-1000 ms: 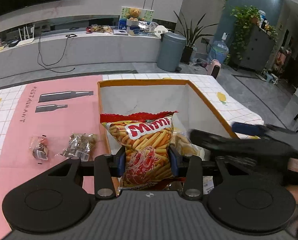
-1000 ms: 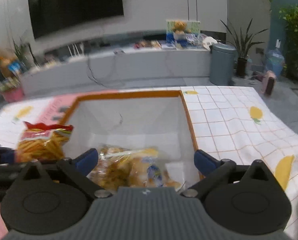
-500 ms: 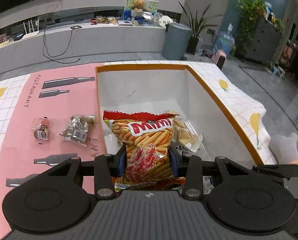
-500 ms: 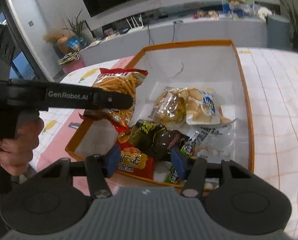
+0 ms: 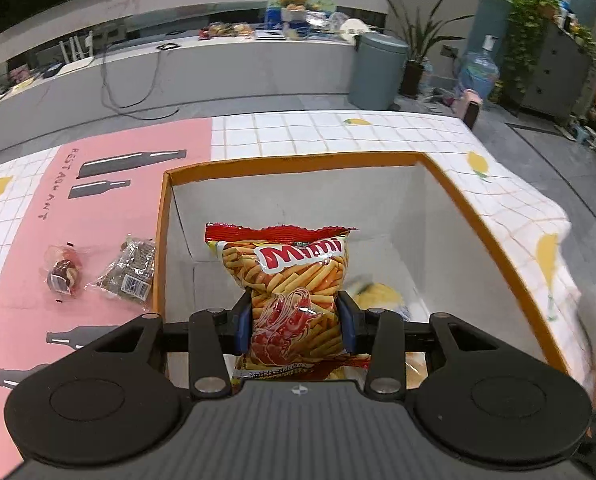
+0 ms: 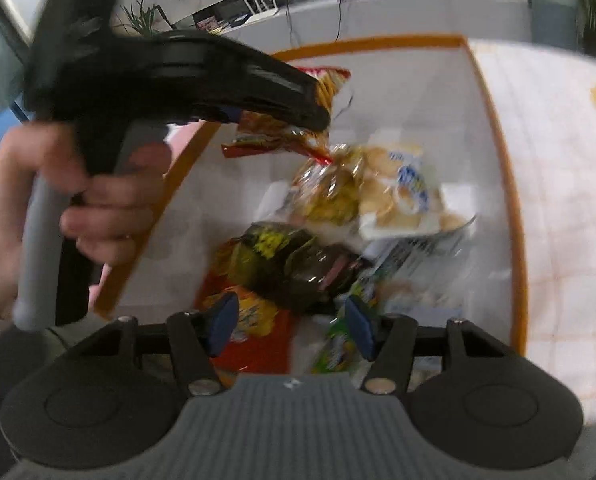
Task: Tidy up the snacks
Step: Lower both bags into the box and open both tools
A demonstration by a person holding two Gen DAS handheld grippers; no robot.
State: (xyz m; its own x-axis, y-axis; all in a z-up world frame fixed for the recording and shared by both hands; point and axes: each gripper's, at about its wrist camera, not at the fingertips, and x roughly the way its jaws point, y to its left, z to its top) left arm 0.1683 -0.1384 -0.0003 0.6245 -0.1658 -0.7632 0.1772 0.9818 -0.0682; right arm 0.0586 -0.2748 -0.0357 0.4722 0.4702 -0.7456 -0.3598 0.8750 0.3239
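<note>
A red and yellow Mimi chip bag stands upright between the blue pads of my left gripper, which is shut on its lower half. The bag hangs inside the orange-rimmed white box, near its left wall. In the right wrist view the same bag shows beyond the left tool's black body. My right gripper hovers over the near end of the box. Its jaws are opening and nothing is pinched between them. Below it lie a dark pack and a cracker bag.
Two small wrapped snacks lie on the pink mat left of the box. A person's hand grips the left tool's handle. A red-orange pack and a green pack lie in the box. The tiled cloth's edge drops at right.
The left gripper carried the Mimi bag rightward and lower, from the box's left rim to inside it. The right gripper tilted down over the box contents and its jaws narrowed from wide.
</note>
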